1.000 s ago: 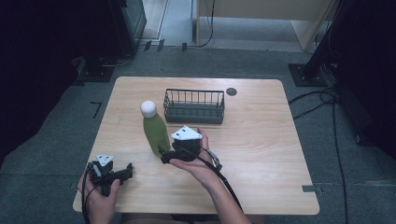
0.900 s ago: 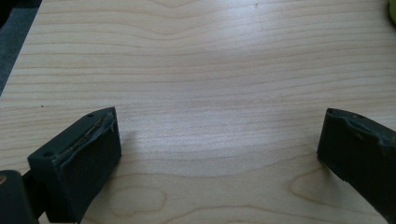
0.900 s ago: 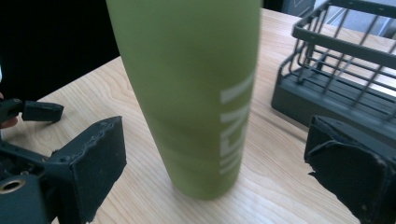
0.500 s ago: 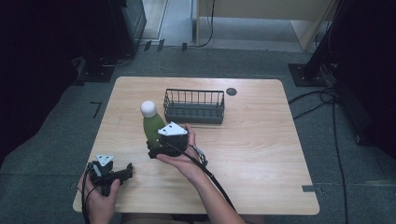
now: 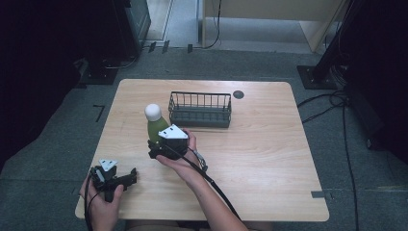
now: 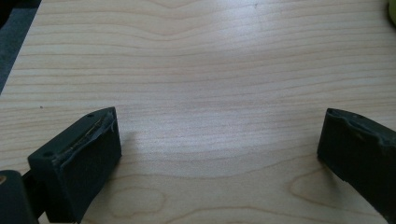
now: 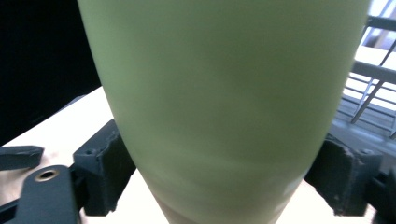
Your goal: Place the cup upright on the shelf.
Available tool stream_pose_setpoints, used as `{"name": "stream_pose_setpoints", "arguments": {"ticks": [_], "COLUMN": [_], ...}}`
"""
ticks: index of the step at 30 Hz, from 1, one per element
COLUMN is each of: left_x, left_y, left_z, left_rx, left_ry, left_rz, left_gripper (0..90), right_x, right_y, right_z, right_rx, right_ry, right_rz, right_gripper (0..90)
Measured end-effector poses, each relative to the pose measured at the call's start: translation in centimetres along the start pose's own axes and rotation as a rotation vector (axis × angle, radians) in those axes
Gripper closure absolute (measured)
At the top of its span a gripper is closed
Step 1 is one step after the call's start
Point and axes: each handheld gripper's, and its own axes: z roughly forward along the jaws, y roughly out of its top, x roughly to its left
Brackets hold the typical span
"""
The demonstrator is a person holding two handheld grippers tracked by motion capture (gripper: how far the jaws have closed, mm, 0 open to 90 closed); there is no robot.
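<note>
Green bottle [image 7: 219,107] between right hand-held gripper [image 5: 156,148] pads, upright.

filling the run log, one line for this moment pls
right gripper: closing on green bottle | left gripper: open, idle | wire basket: empty

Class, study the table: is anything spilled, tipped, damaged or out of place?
Nothing stands out. The green bottle stands upright with its white cap on, the right hand-held gripper closed on its lower body. The wire basket sits upright. No spill shows on the table.

Smooth matt green bottle [image 7: 219,107], wood-grain table [image 6: 196,70]
</note>
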Motion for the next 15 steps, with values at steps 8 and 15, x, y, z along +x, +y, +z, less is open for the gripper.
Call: {"name": "stream_pose_setpoints", "arguments": {"ticks": [8,15], "left_x": [0.0,0.0], "left_y": [0.0,0.0], "left_z": [0.0,0.0], "left_rx": [0.000,0.000], "left_ry": [0.000,0.000], "left_rz": [0.000,0.000], "left_gripper": [0.0,0.0], "right_x": [0.0,-0.9], "right_y": [0.1,1.0], "right_z": [-0.3,-1.6], "right_rx": [-0.013,-0.047], "right_ry": [-0.033,-0.060], "right_rz": [-0.005,0.001], "right_gripper": [20.3,20.5]}}
